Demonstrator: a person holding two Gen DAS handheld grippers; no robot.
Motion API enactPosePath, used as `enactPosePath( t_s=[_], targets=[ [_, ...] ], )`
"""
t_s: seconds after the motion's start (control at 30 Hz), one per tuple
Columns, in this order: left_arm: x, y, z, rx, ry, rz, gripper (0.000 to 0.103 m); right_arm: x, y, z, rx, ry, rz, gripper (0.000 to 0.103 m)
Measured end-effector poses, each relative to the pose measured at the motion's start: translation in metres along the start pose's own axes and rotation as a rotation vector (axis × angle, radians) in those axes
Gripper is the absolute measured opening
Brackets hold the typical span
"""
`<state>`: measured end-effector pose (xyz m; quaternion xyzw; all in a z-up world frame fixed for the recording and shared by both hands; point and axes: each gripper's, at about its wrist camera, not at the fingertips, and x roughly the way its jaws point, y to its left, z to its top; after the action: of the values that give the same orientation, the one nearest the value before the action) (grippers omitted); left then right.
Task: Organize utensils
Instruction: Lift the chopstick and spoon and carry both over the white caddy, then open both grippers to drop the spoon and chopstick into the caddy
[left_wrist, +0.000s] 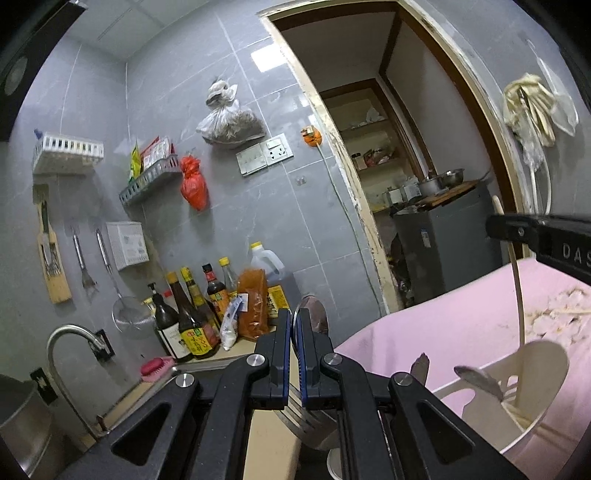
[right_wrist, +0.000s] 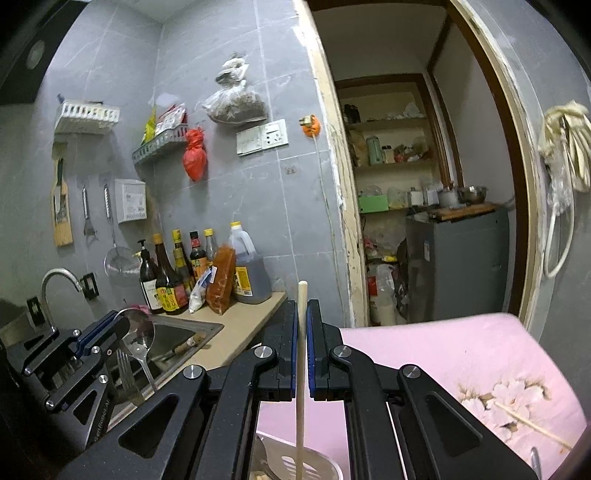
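My left gripper (left_wrist: 295, 325) is shut on a metal spoon (left_wrist: 314, 317) and a fork (left_wrist: 306, 424), held together; the spoon bowl sticks up past the fingertips and the fork tines point down. The same gripper (right_wrist: 110, 325) with spoon (right_wrist: 138, 328) and fork (right_wrist: 125, 373) shows at the left of the right wrist view, over the sink. My right gripper (right_wrist: 303, 317) is shut on a pale wooden chopstick (right_wrist: 301, 369), upright, its lower end in a white utensil holder (right_wrist: 317, 465). The holder (left_wrist: 532, 387) with metal utensil handles stands on the pink cloth (left_wrist: 443, 332).
A loose chopstick (right_wrist: 532, 424) lies on the pink flowered cloth (right_wrist: 443, 362). A steel sink (right_wrist: 181, 332) with a tap (right_wrist: 55, 280) is at the left. Sauce bottles (right_wrist: 170, 273) stand on the counter. Utensils hang on the tiled wall (right_wrist: 258, 184). A doorway (right_wrist: 424, 184) is ahead.
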<state>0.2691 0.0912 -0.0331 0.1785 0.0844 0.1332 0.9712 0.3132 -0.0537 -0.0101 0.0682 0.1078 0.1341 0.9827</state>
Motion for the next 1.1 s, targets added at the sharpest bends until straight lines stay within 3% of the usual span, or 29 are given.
enactPosePath(
  t_s=[0.5,0.77,0.83,0.9,1.1],
  targets=[
    [0.002,-0.001,-0.008,-0.012,0.094,-0.097,0.005,-0.008,-0.004,-0.002,-0.042,0.043,0.019,0.004],
    [0.01,0.012,-0.013,-0.133,0.218,-0.259,0.01,-0.017,-0.018,-0.005,0.022,0.079,0.022,0.006],
    [0.013,0.015,-0.015,-0.172,0.246,-0.29,0.011,-0.019,-0.022,-0.005,0.034,0.085,0.016,0.014],
    [0.016,0.018,-0.016,-0.213,0.273,-0.329,0.011,-0.024,-0.027,-0.004,0.052,0.084,0.01,0.037],
    [0.014,0.027,-0.01,-0.347,0.281,-0.346,0.03,-0.038,-0.043,0.002,0.075,0.095,0.001,0.044]
  ],
)
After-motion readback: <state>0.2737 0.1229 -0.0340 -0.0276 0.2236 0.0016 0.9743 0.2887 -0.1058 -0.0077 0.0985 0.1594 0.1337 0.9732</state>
